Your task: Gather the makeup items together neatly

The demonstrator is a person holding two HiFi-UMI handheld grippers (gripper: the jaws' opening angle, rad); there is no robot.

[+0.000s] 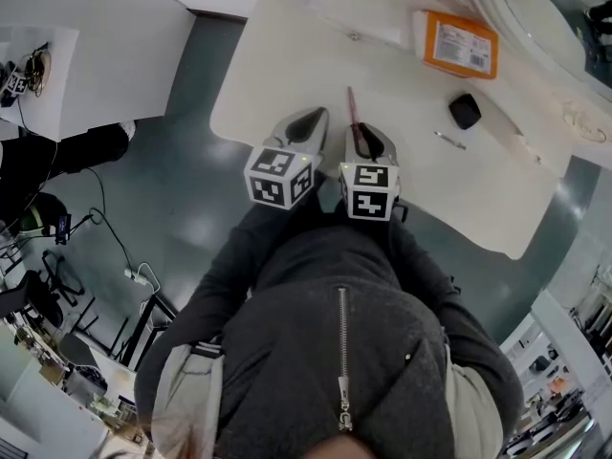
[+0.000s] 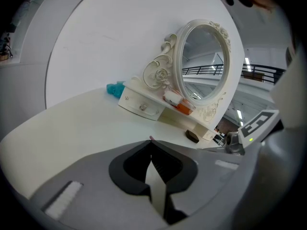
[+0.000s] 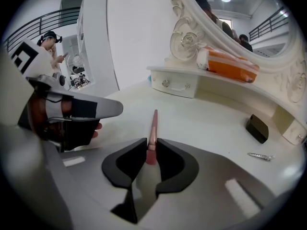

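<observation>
Left side: left gripper (image 2: 151, 145), jaws clenched tip to tip with nothing between them, held just beside the right one over the near edge of the table (image 1: 287, 65). Judged a collision risk: little room between the two housings, so any sideways swing could knock the loaded gripper.

Centre: right gripper (image 3: 151, 150), jaws grasping a slim pink pencil (image 3: 153, 128) close to its near end, with most of the shaft jutting forward over the tabletop. Held by a short purchase on a round body, hence likely to pivot or slide out under a quick turn. Cannot tell whether the far tip touches the surface. If lowered tip first, could dig in and lever free. Once released, liable to roll, possibly toward the table edge.

Right of centre: small black case (image 1: 465, 110) and a thin silver piece (image 1: 449, 141), near each other, well apart from the pencil. Risk of the protruding tip striking and scattering them on approach. Silver piece lying flat, so hard to pinch.

Far right: orange packet (image 1: 461, 44), apart from the rest.
</observation>
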